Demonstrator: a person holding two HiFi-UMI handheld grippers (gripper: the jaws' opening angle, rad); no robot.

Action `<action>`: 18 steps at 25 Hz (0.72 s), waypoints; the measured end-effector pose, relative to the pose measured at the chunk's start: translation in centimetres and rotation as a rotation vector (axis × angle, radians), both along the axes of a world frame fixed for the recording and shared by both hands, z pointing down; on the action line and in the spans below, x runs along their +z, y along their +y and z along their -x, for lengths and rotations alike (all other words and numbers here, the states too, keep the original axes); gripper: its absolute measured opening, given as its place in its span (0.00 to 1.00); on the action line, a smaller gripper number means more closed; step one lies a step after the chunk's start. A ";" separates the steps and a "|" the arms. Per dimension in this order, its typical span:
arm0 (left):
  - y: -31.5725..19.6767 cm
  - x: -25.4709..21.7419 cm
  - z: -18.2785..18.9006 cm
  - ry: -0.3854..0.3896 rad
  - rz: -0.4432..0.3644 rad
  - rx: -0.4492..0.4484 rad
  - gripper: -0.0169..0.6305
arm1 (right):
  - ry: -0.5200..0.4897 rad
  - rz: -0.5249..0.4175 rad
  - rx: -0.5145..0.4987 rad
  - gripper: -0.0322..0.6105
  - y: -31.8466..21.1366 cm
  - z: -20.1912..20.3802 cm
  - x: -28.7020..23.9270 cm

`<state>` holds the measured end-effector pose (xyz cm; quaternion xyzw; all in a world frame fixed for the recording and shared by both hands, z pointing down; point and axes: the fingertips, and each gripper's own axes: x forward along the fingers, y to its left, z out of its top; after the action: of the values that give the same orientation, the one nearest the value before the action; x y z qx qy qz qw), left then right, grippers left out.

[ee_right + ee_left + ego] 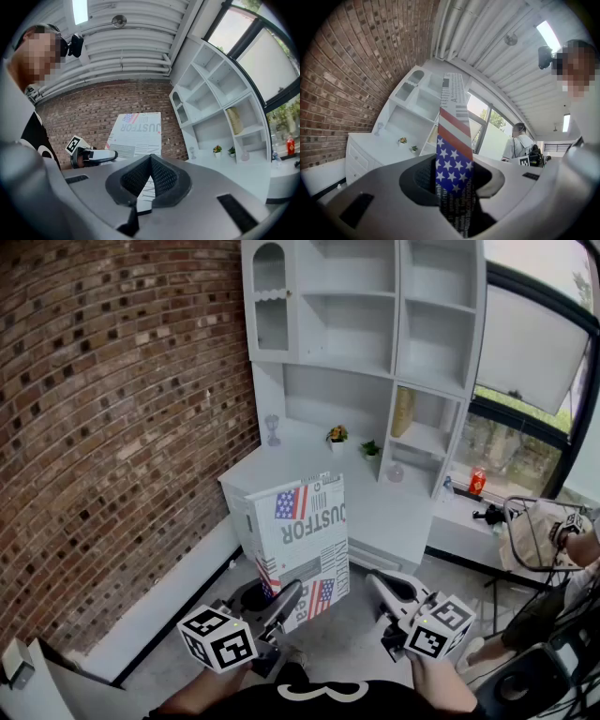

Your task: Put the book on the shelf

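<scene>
A large flat book (pixel 300 531) with a stars-and-stripes cover and bold lettering stands upright in the air in front of the white shelf unit (pixel 366 324). My left gripper (pixel 284 601) is shut on its lower edge; in the left gripper view the book's (pixel 452 154) thin edge runs up from between the jaws of the left gripper (pixel 452 185), with the shelf (pixel 417 103) beyond. My right gripper (pixel 382 589) hangs just right of the book, shut, holding nothing. The right gripper view shows its pads of the right gripper (pixel 150 161) together, the book (pixel 136 133) and left gripper (pixel 93 157) behind.
A brick wall (pixel 112 427) runs along the left. The white counter (pixel 309 460) under the shelves carries two small plants (pixel 337 435) and a glass vase (pixel 272 430). A yellow object (pixel 404 411) stands in one compartment. A red can (pixel 477 482) is on the sill, a person (pixel 562 540) at right.
</scene>
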<state>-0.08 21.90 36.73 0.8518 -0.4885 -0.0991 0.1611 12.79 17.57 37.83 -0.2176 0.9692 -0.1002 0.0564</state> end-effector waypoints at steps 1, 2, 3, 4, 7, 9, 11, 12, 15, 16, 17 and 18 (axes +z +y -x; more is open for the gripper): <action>0.1 0.0 -0.1 0.000 0.000 -0.001 0.25 | -0.001 -0.001 0.001 0.06 0.1 -0.1 0.0; 0.1 0.0 -0.1 0.000 -0.001 -0.002 0.25 | -0.001 -0.002 0.001 0.06 0.2 -0.2 0.0; 0.2 0.0 -0.2 0.001 -0.001 -0.003 0.25 | -0.001 -0.002 0.002 0.06 0.2 -0.3 0.1; 0.2 0.0 -0.3 0.002 -0.002 -0.003 0.25 | 0.000 -0.003 0.002 0.06 0.2 -0.5 0.1; -0.1 0.3 -0.5 0.004 0.001 0.000 0.25 | -0.003 0.001 0.005 0.06 -0.1 -0.8 0.4; -0.5 0.4 -0.6 0.006 0.004 0.002 0.25 | -0.009 0.010 0.014 0.06 -0.6 -0.9 0.6; -1.0 0.6 -0.5 0.010 0.010 0.004 0.25 | -0.008 0.019 0.032 0.06 -1.4 -1.0 0.7; -1.3 0.7 -0.5 0.013 0.014 0.004 0.25 | -0.004 0.022 0.046 0.06 -1.8 -1.0 0.9; -2.3 1.1 -0.1 0.022 0.029 0.006 0.25 | -0.006 0.036 0.082 0.07 -3.2 -0.9 1.5; -2.8 1.3 0.1 0.022 0.033 0.007 0.25 | -0.011 0.043 0.084 0.07 -3.6 -0.8 1.7; -3.3 1.4 0.2 0.023 0.036 0.009 0.25 | -0.014 0.048 0.085 0.07 -3.9 -0.7 1.8; -3.8 1.4 0.4 0.024 0.039 0.011 0.25 | -0.013 0.051 0.087 0.07 -4.3 -0.6 1.9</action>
<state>-0.48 18.09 38.18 0.8498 -0.4838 -0.0988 0.1843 13.39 13.28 39.74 -0.2601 0.9556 -0.1237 0.0616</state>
